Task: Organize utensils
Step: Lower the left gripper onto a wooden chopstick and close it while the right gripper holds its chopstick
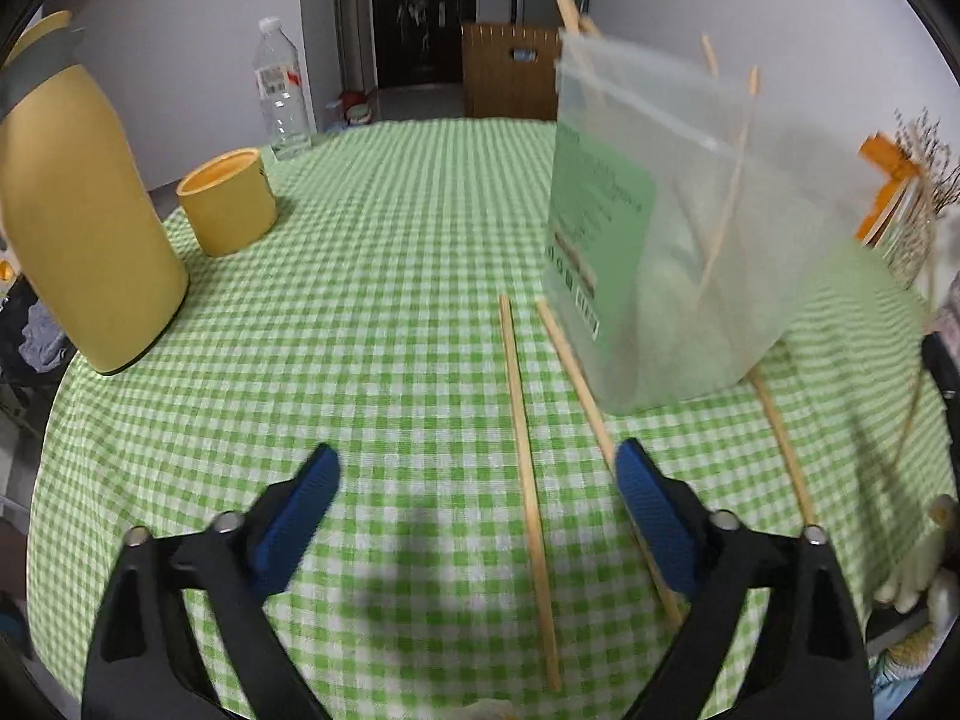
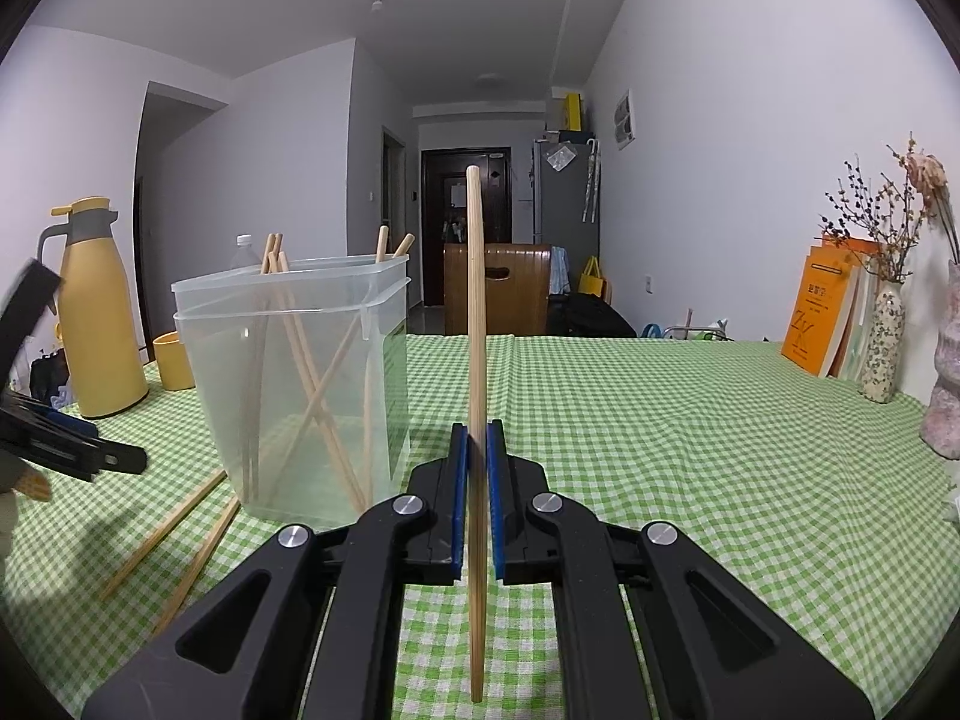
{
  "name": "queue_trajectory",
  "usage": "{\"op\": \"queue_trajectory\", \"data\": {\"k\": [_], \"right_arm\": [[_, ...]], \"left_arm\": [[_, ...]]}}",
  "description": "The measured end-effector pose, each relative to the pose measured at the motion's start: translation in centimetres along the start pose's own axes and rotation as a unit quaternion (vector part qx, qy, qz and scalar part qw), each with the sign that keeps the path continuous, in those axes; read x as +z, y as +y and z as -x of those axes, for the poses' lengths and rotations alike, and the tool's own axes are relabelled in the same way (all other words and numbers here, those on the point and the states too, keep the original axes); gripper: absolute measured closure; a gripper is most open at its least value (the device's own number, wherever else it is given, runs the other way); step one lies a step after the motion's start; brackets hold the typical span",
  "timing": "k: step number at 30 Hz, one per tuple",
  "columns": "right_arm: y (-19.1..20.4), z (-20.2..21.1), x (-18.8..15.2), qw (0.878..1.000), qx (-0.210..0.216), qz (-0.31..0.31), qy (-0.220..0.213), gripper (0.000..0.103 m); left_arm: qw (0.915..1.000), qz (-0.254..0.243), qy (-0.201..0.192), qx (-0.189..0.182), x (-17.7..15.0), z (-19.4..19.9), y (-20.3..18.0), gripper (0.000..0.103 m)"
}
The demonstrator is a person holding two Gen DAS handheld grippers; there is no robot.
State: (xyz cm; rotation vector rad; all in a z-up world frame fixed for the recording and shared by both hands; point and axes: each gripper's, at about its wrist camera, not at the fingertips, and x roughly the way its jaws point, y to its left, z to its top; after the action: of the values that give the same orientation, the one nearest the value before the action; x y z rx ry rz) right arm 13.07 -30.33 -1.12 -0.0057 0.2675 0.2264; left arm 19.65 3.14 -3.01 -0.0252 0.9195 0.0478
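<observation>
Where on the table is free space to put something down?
Bare cloth lies between the yellow cup and the clear container. It is crowded beside the container, where loose chopsticks lie.

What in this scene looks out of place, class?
Three chopsticks lie loose on the tablecloth beside the clear tub, while the others stand inside it. The right gripper holds one more chopstick upright, not yet in the tub.

Between my left gripper's (image 1: 477, 471) tips one chopstick (image 1: 528, 492) lies on the tablecloth (image 1: 360, 276); the container (image 1: 690, 228) of chopsticks stands beyond, right; jug (image 1: 78, 210) and cup (image 1: 228, 201) far left.
</observation>
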Motion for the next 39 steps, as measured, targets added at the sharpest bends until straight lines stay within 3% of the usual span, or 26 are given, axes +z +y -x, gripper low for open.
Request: {"op": "queue_trajectory", "data": {"k": [4, 7, 10, 13, 23, 30, 39], "right_arm": [[0.0, 0.0, 0.0, 1.0, 0.007, 0.0, 0.0, 0.096], [0.1, 0.0, 0.0, 1.0, 0.013, 0.004, 0.001, 0.096], [0.1, 0.0, 0.0, 1.0, 0.015, 0.004, 0.001, 0.096], [0.1, 0.0, 0.0, 1.0, 0.016, 0.005, 0.001, 0.096], [0.2, 0.0, 0.0, 1.0, 0.017, 0.006, 0.001, 0.096], [0.3, 0.0, 0.1, 1.0, 0.02, 0.005, 0.001, 0.096], [0.4, 0.0, 0.1, 1.0, 0.025, 0.006, 0.0, 0.096]], "left_arm": [[0.9991, 0.001, 0.043, 0.003, 0.5, -2.3, -0.9, 0.039], [0.9983, 0.0, 0.058, 0.008, 0.6, -3.3, -1.3, 0.051], [0.9973, -0.004, 0.073, 0.009, 0.6, -4.0, -1.8, 0.07], [0.9963, -0.009, 0.085, 0.009, 0.7, -4.5, -2.1, 0.081], [0.9942, -0.008, 0.106, 0.012, 1.1, -6.5, -1.2, 0.084], [0.9926, -0.018, 0.12, 0.01, 1.0, -6.6, -1.9, 0.1], [0.9907, -0.024, 0.132, 0.021, 1.2, -6.4, -2.6, 0.1]]}}
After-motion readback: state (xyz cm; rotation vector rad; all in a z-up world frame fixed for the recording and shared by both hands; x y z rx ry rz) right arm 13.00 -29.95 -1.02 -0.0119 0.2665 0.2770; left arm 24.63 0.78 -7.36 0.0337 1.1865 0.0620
